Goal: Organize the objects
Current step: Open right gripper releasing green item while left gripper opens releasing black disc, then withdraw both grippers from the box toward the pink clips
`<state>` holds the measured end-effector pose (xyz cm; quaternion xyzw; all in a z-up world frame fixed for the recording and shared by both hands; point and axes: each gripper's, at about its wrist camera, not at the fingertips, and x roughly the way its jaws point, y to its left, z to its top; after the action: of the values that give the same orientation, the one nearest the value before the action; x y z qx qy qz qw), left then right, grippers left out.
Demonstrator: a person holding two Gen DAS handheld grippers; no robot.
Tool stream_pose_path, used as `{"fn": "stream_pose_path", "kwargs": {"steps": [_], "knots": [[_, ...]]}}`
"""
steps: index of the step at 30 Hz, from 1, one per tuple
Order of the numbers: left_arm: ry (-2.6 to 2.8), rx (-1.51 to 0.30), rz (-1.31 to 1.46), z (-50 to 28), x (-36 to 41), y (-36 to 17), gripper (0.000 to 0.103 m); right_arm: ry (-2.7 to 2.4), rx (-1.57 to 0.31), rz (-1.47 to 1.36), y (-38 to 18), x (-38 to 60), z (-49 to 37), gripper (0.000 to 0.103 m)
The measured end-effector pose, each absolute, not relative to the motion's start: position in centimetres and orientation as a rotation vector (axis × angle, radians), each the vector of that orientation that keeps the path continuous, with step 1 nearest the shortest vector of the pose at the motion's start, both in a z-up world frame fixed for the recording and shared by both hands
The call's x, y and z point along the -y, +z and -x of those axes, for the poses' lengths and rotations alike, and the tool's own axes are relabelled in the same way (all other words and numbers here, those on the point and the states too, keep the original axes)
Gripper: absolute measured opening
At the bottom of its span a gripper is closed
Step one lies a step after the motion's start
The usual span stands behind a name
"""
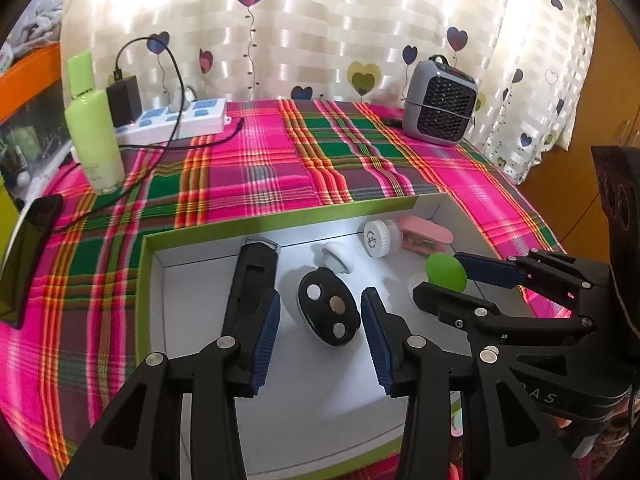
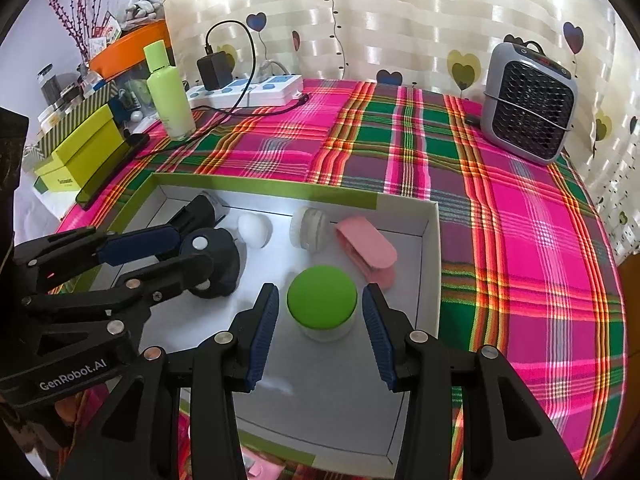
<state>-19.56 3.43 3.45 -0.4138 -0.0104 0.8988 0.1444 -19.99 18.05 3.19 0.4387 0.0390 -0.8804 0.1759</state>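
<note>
A white box with a green rim (image 1: 180, 236) (image 2: 434, 240) lies on the plaid cloth. In it are a black oval device (image 1: 328, 309) (image 2: 218, 264), a black trimmer (image 1: 254, 276), a white round piece (image 1: 339, 257) (image 2: 254, 229), a white ribbed jar (image 1: 376, 238) (image 2: 310, 227), a pink stapler (image 1: 426, 234) (image 2: 366, 252) and a green-lidded jar (image 2: 322, 302) (image 1: 445, 271). My left gripper (image 1: 320, 340) (image 2: 160, 254) is open around the black device. My right gripper (image 2: 320, 332) (image 1: 442, 276) is open around the green-lidded jar.
A green bottle (image 1: 94, 128) (image 2: 168, 92), a power strip with charger (image 1: 176, 118) (image 2: 248, 88) and a black phone (image 1: 28, 252) stand at the left. A grey fan heater (image 1: 440, 102) (image 2: 528, 106) stands at the back right. Yellow-green boxes (image 2: 80, 152) lie far left.
</note>
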Motion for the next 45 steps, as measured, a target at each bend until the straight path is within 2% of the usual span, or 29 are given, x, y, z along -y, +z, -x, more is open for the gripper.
{"fn": "stream_pose_path", "kwargs": {"steps": [14,45], "knots": [[2.64,-0.022,1.146,17.7,-3.6,4.4,0.041,-2.553,-0.084,-1.208,4.0,-18.3,18.2,0.045],[2.684,0.06,1.123,11.1,-0.2,4.7,0.041,-2.603,-0.029,-1.098,5.0,-18.3,11.2,0.045]]}}
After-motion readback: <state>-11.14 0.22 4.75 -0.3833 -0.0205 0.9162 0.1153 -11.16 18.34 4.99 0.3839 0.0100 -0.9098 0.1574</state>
